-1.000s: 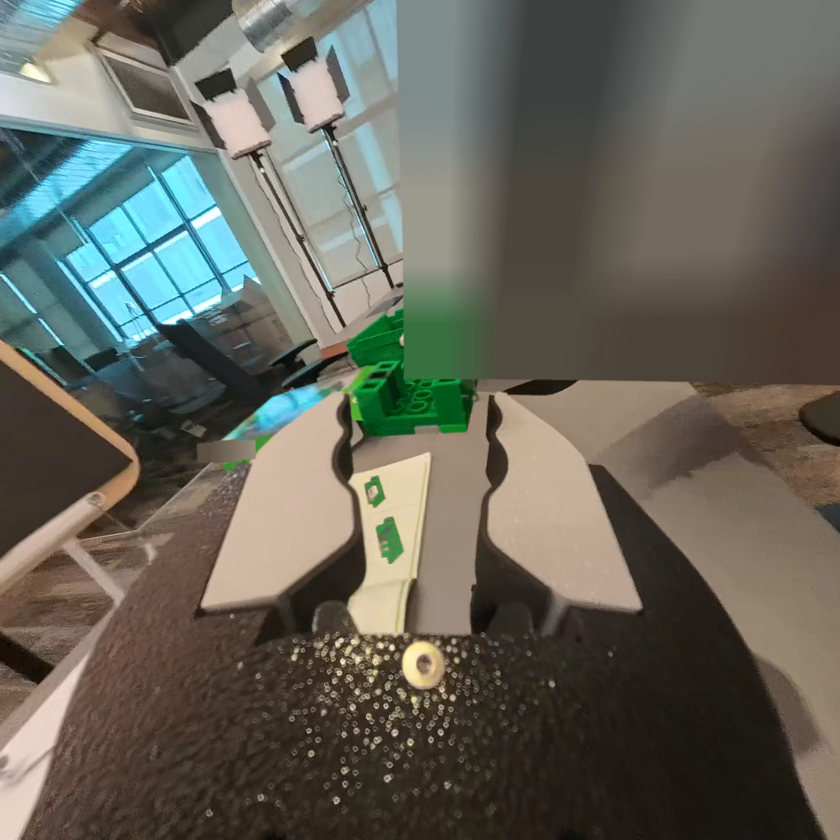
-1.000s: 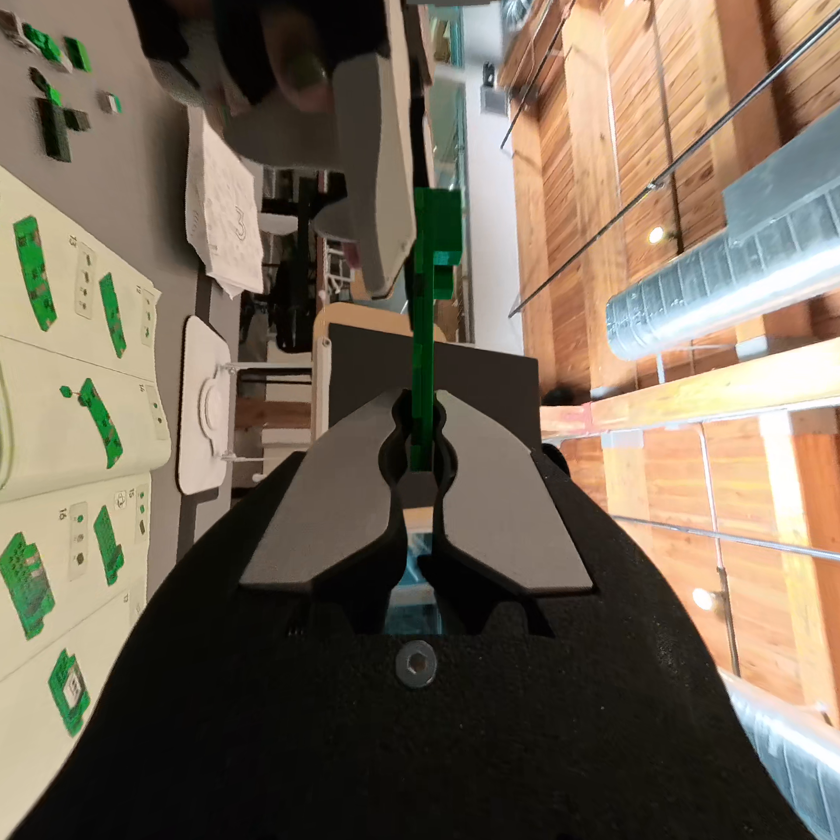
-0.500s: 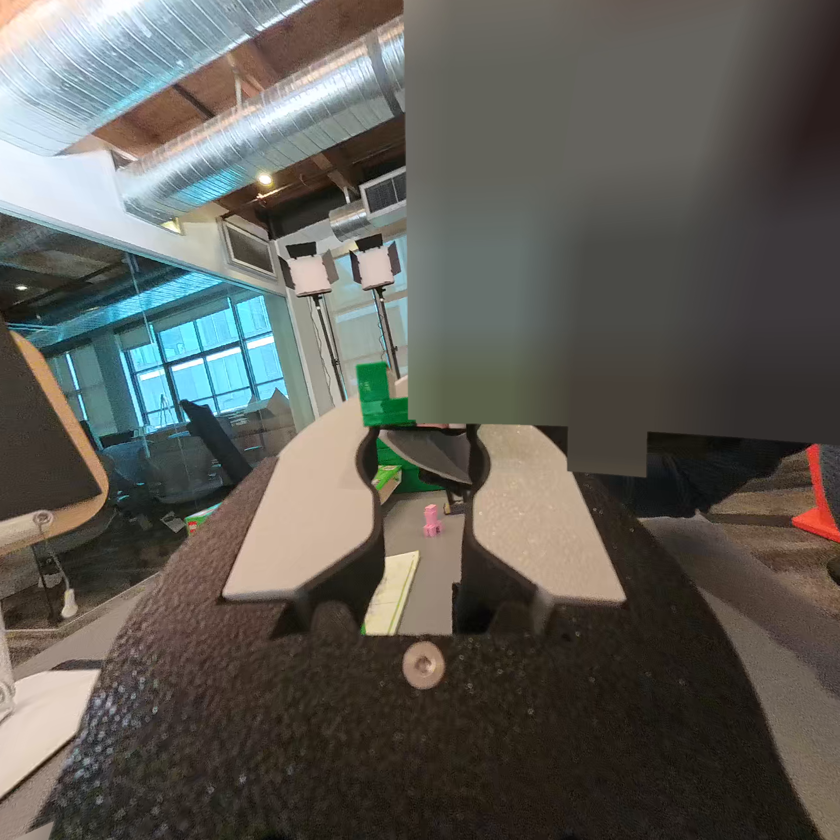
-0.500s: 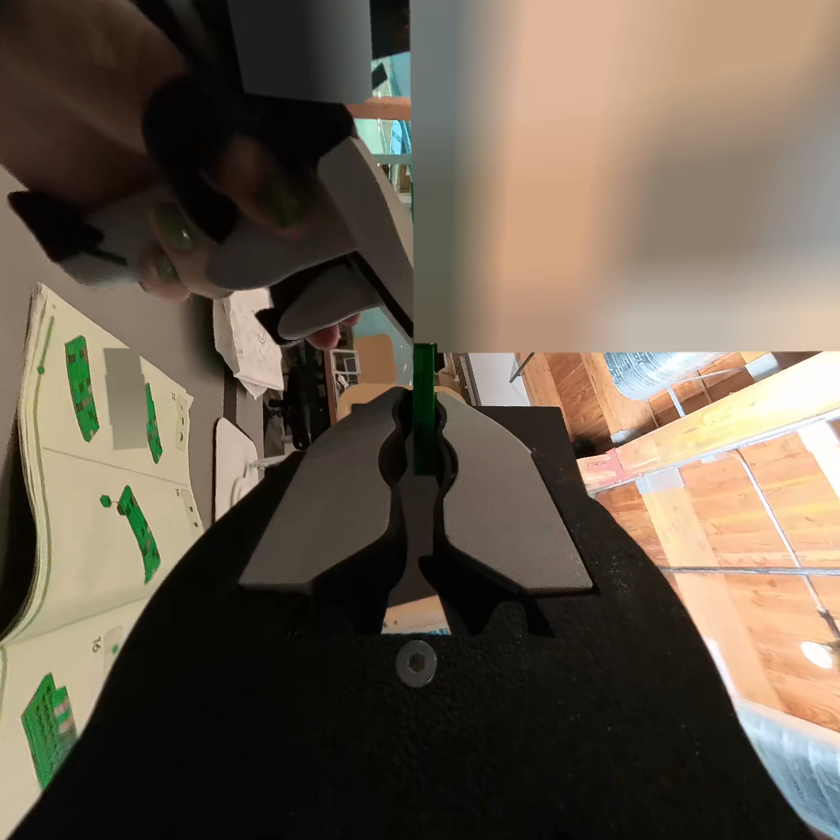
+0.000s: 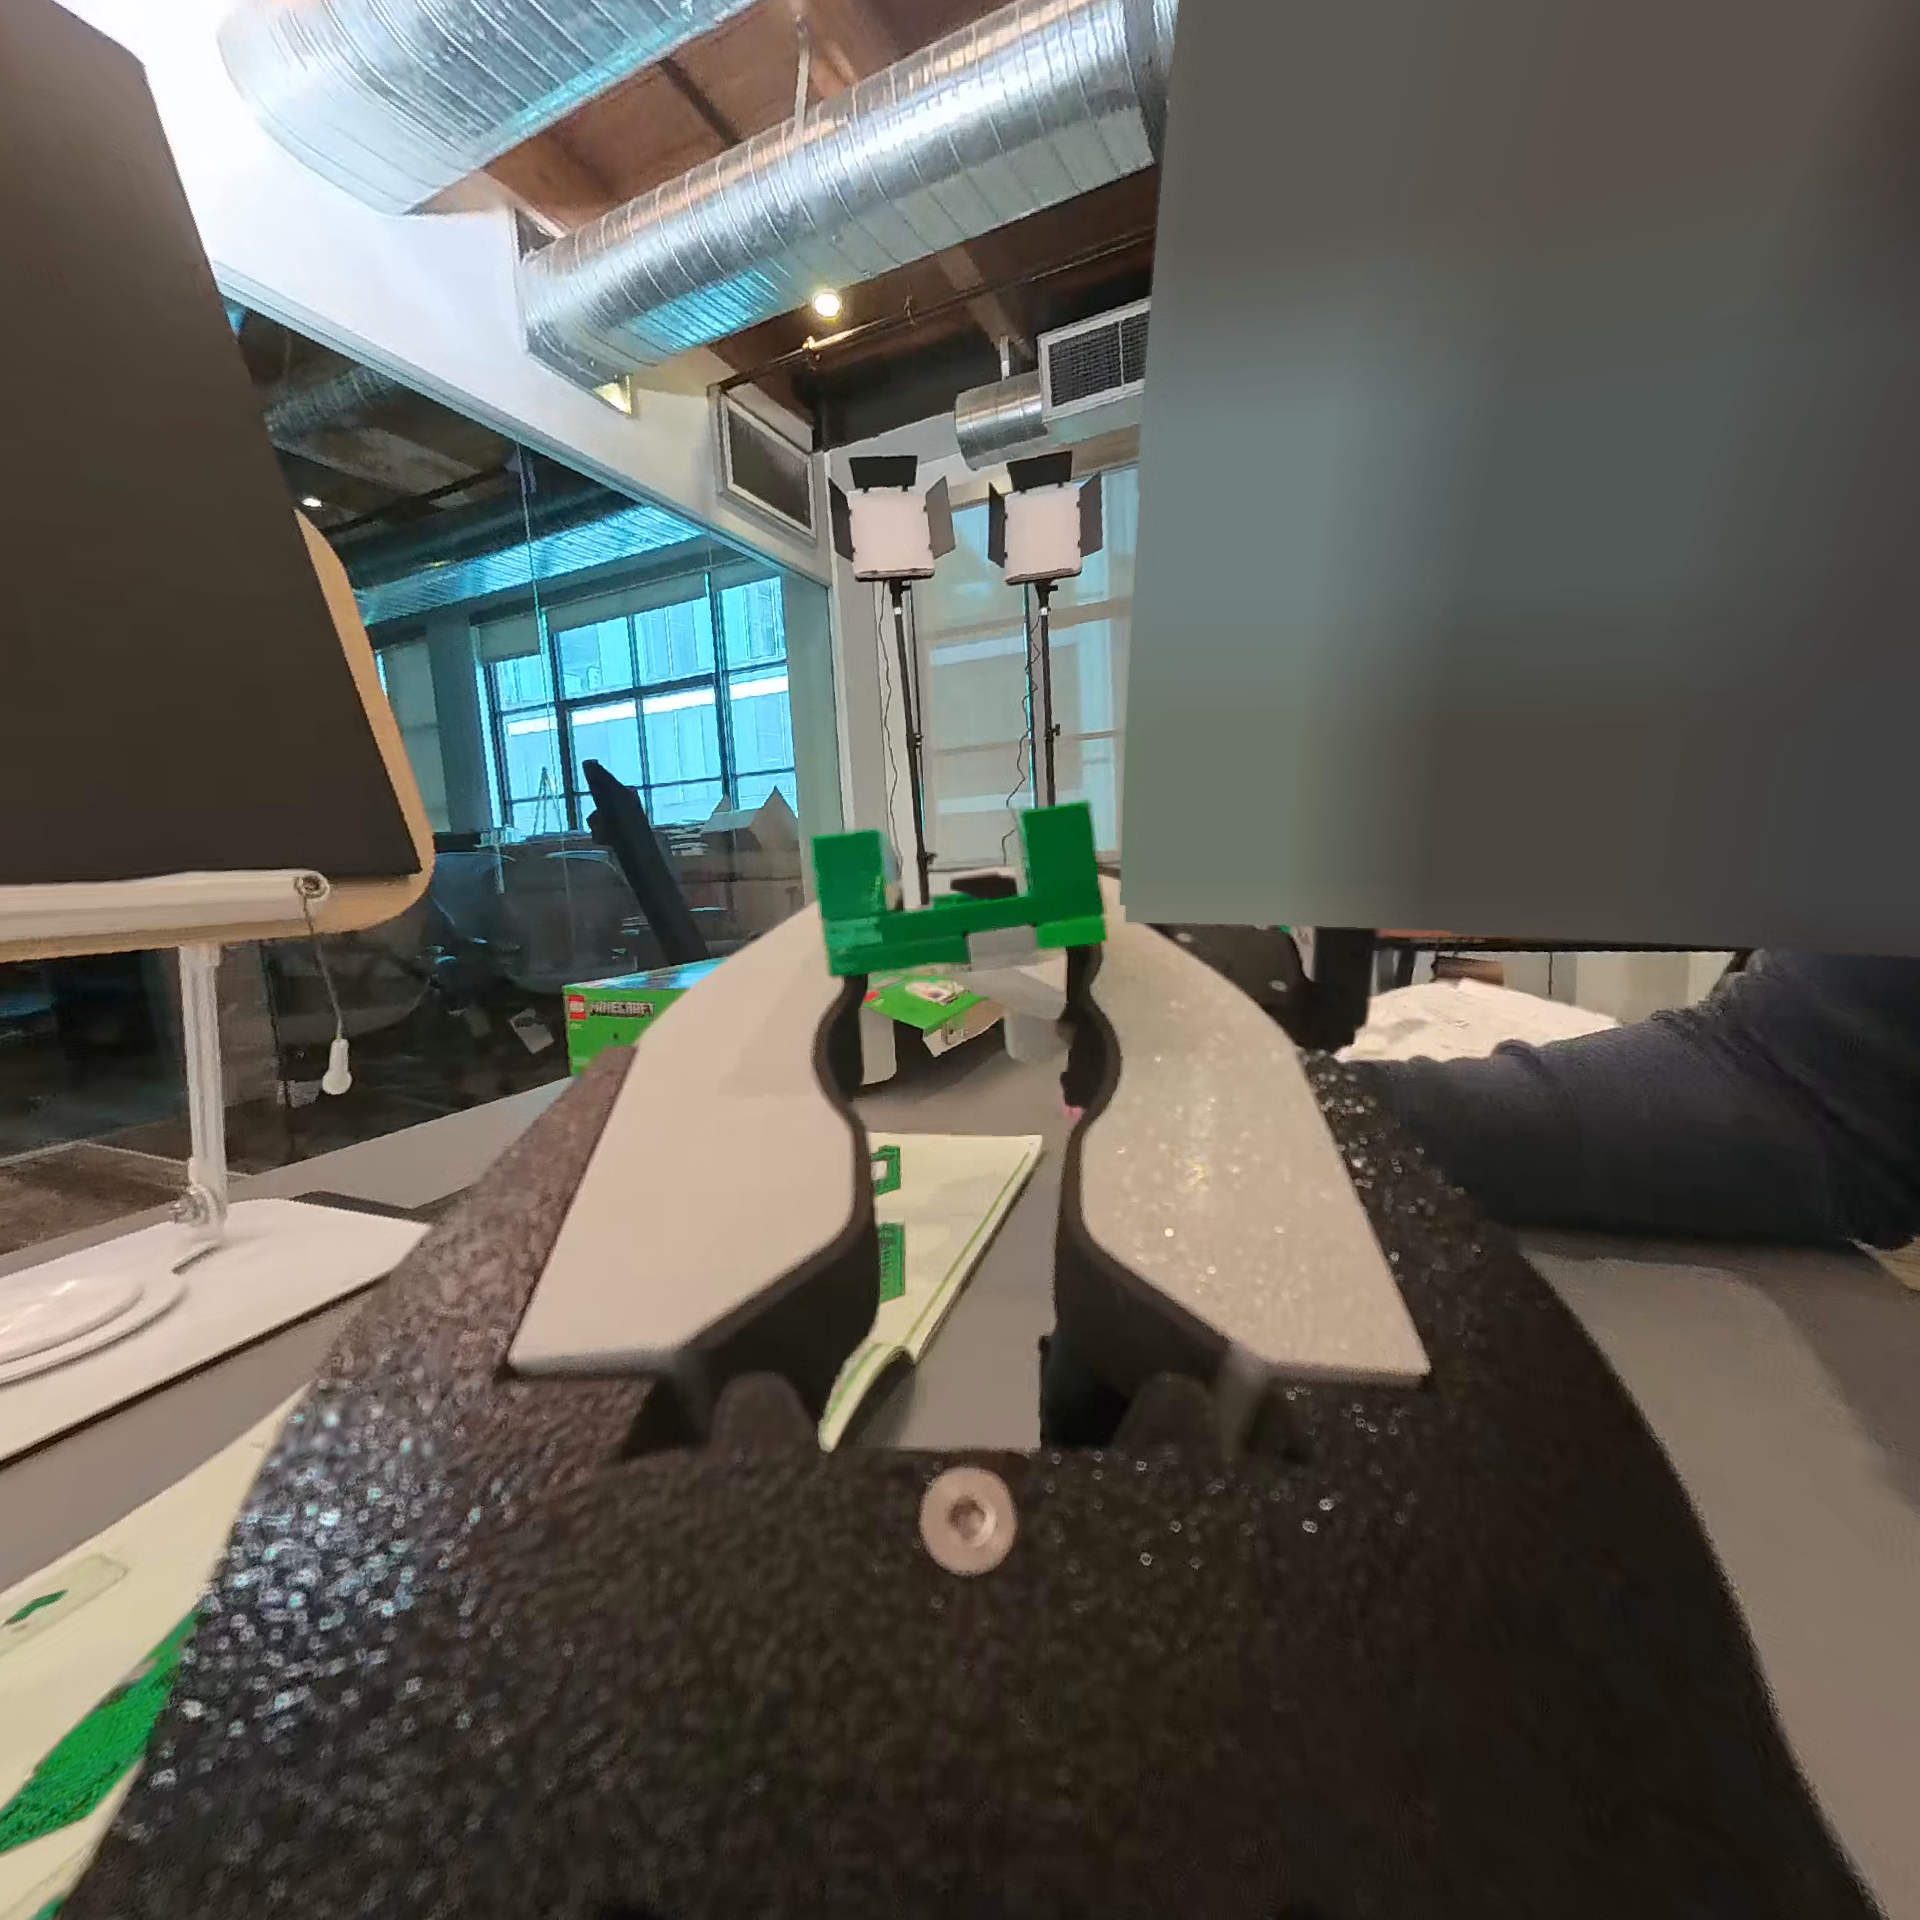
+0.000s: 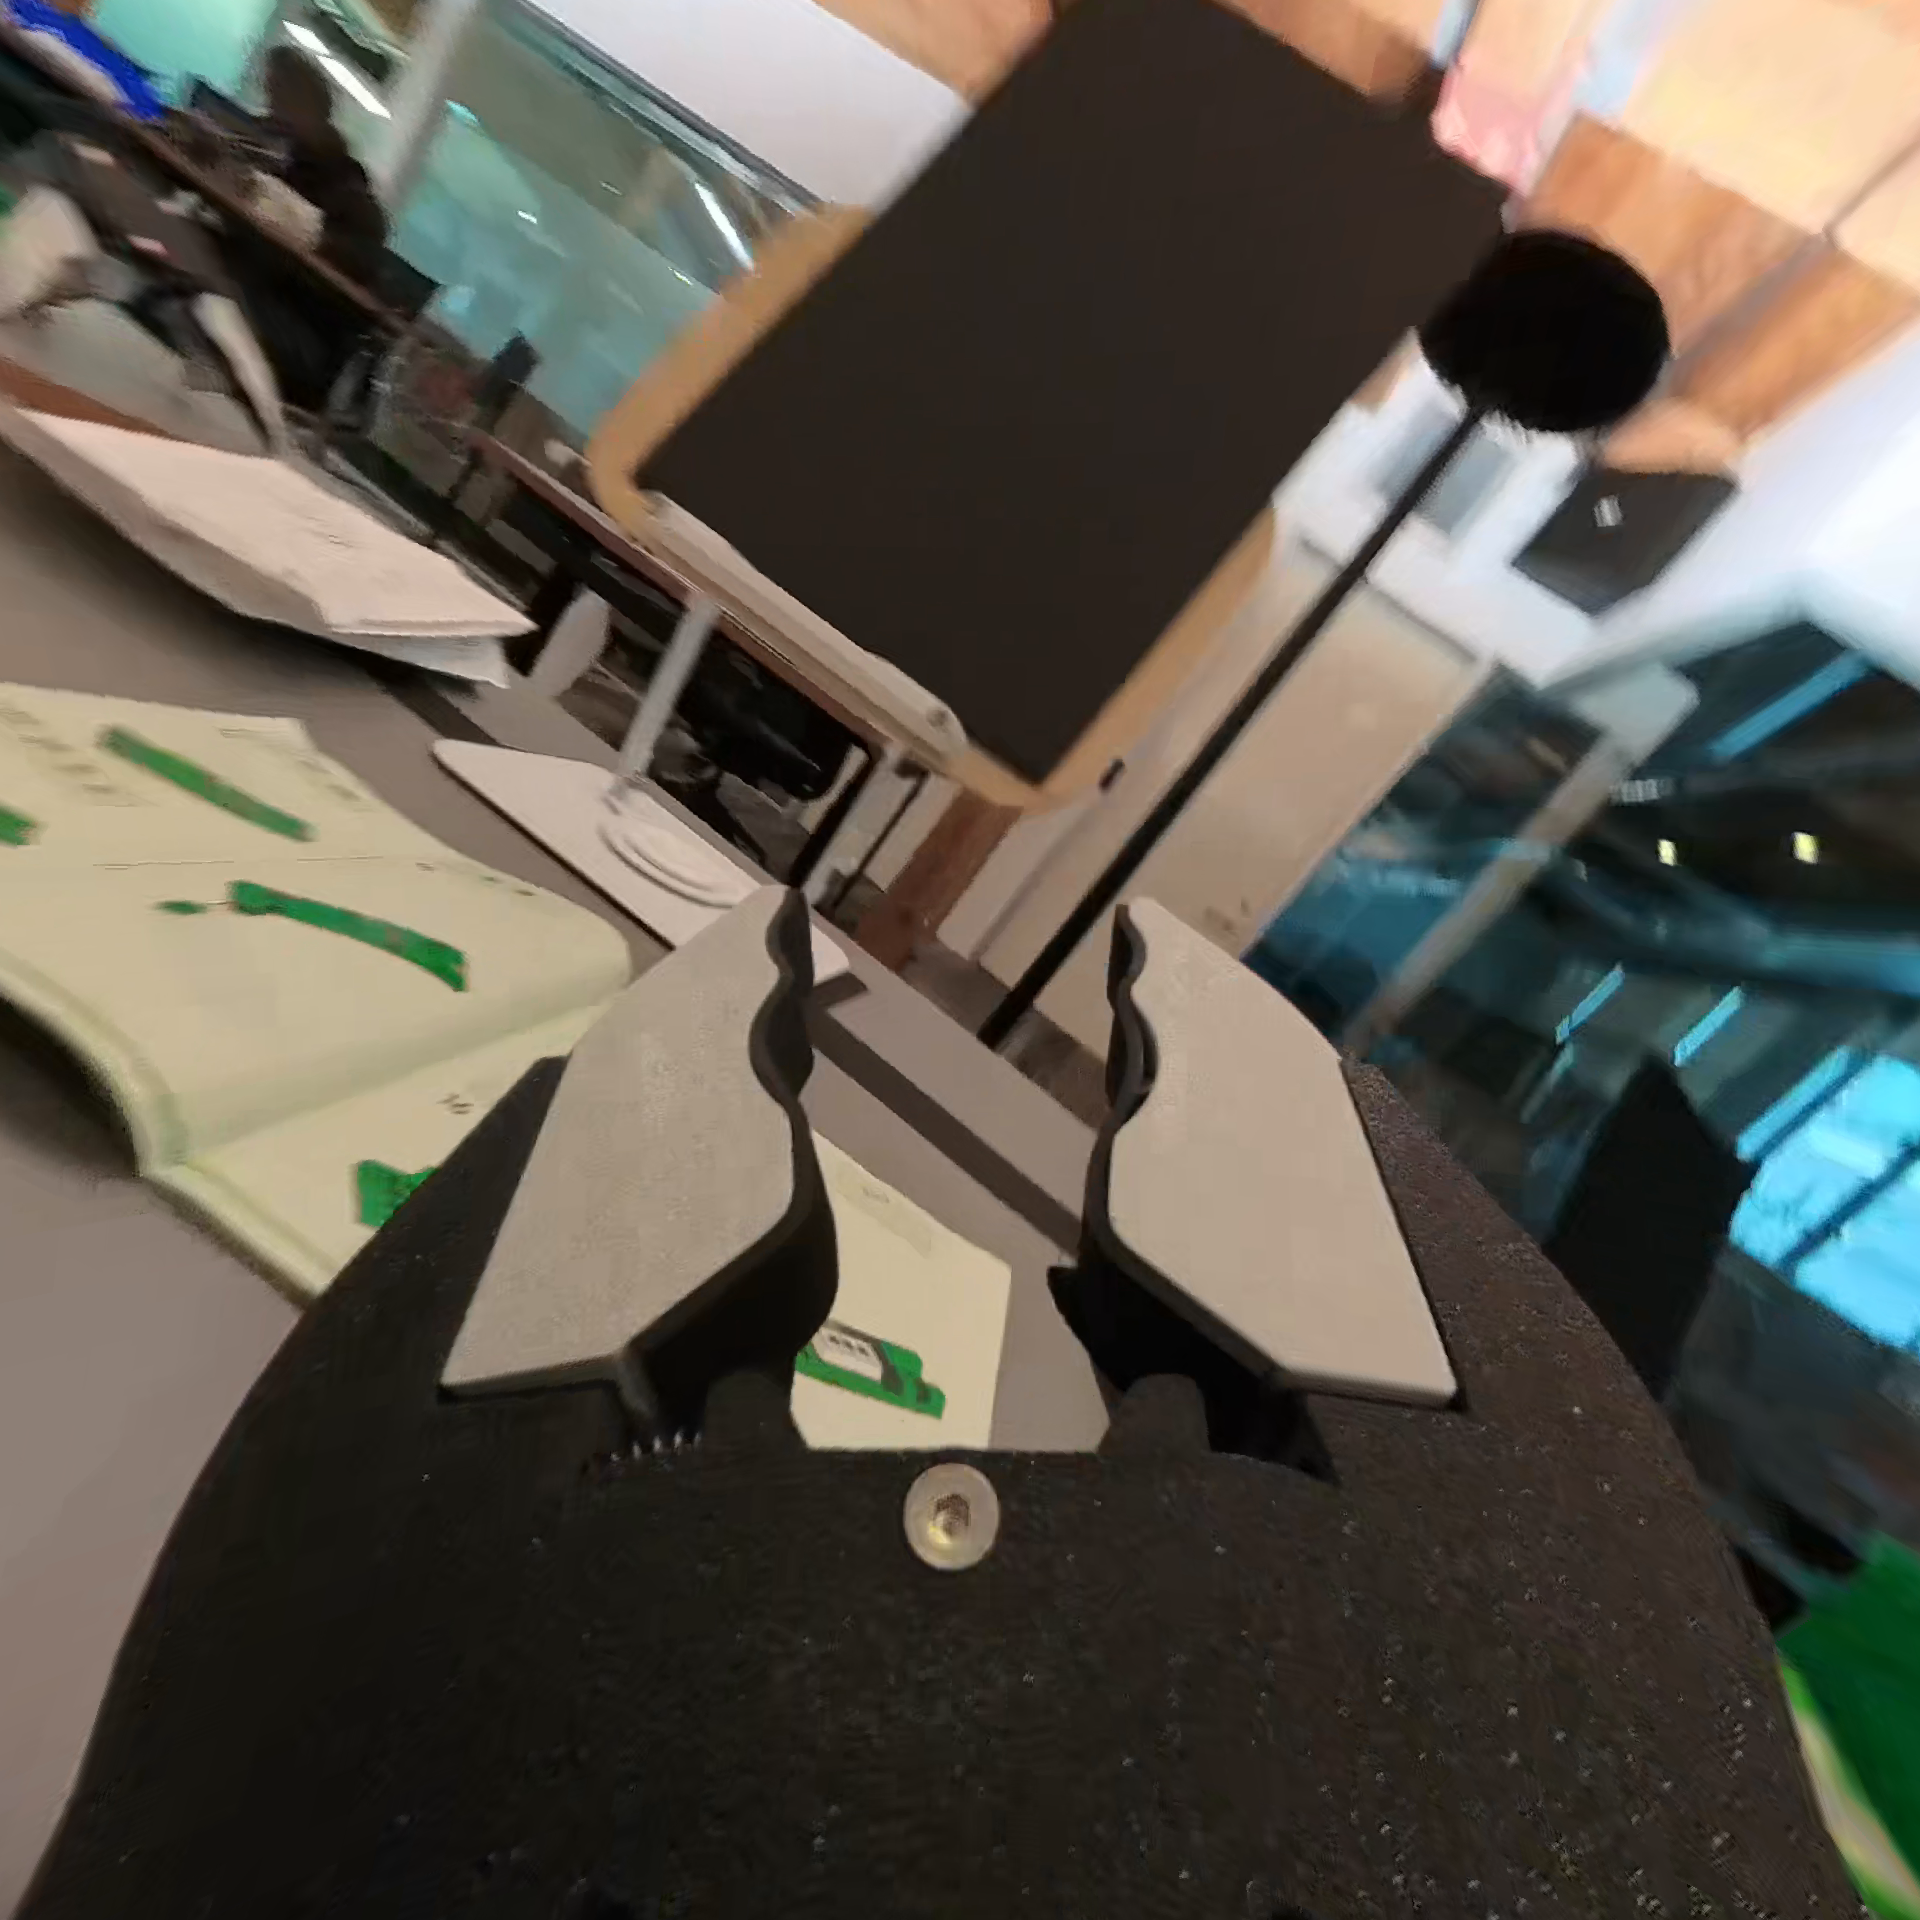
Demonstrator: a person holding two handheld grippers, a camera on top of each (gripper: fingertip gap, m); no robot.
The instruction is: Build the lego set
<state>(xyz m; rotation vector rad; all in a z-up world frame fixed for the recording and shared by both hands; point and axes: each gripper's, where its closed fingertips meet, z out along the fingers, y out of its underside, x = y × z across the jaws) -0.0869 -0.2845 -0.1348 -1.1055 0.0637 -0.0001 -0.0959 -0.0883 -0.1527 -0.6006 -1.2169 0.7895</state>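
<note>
In the left wrist view my left gripper [image 5: 961,935] is shut on a green lego assembly [image 5: 935,920]. It is a flat green base with two upright green blocks, held across the fingertips above the grey table [image 5: 977,1382]. In the right wrist view my right gripper [image 6: 961,925] is open and empty, above the table edge. The open instruction booklet [image 6: 260,935] lies to its left and under its jaws. The booklet also shows below the left jaws [image 5: 935,1226].
A black panel on a white stand [image 6: 1039,395] stands ahead of the right gripper, with a black microphone on a pole [image 6: 1538,332] beside it. A green lego box [image 5: 623,1003] lies at the far table edge. A person's dark sleeve [image 5: 1610,1122] rests at right. Papers [image 6: 260,540] lie at far left. Some 20 cm of space lies between my two pairs of fingers.
The right gripper was shut on the thin green assembly; it has opened, let go and swung away. The left gripper closed on the assembly and now holds it alone.
</note>
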